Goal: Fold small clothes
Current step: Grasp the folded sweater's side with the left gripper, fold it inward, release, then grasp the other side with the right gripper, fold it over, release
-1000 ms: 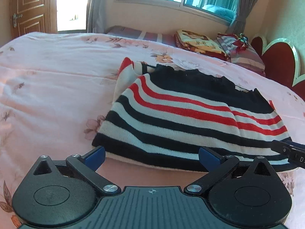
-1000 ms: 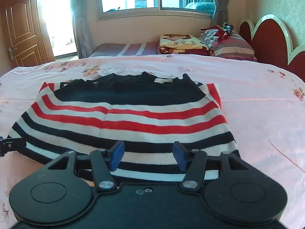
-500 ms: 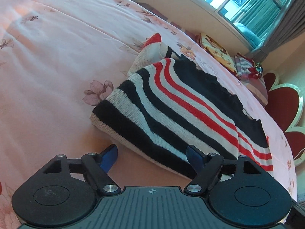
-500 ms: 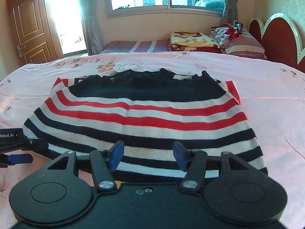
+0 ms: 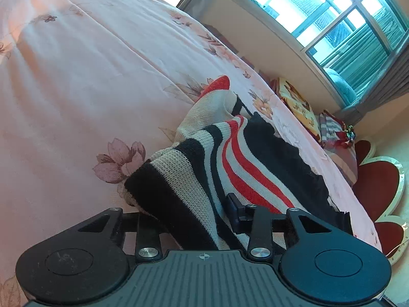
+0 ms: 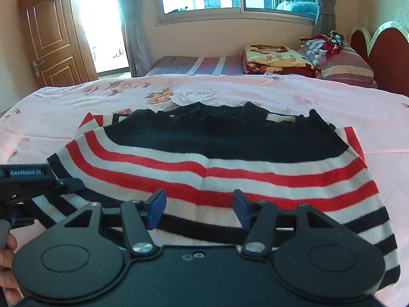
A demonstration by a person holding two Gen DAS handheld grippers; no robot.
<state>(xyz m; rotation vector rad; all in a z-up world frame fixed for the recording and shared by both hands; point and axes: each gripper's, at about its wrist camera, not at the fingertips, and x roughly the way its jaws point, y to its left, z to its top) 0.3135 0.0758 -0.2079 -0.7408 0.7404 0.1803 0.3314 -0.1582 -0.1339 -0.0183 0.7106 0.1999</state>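
Note:
A black, white and red striped sweater (image 6: 230, 168) lies flat on the pink floral bedspread (image 6: 319, 97). My left gripper (image 5: 189, 212) is tilted at the sweater's (image 5: 194, 179) near left hem corner. Its jaws are closing with the bunched hem between them; one finger is hidden behind the fabric and the other finger (image 5: 232, 209) rests beside it. From the right wrist view the left gripper (image 6: 71, 186) sits at that same corner. My right gripper (image 6: 199, 208) is open just above the striped lower part, with nothing pinched.
Folded blankets (image 6: 276, 58) and striped pillows (image 6: 342, 61) lie by the red headboard (image 6: 378, 48). A striped mattress (image 6: 196, 65) sits under the window, with a wooden door (image 6: 51, 38) at the left. A person's hand (image 6: 7, 250) shows at the left edge.
The left gripper dropped, rolled and moved in onto the hem corner, and its jaws narrowed around the fabric. The right gripper slid forward over the sweater, its opening unchanged.

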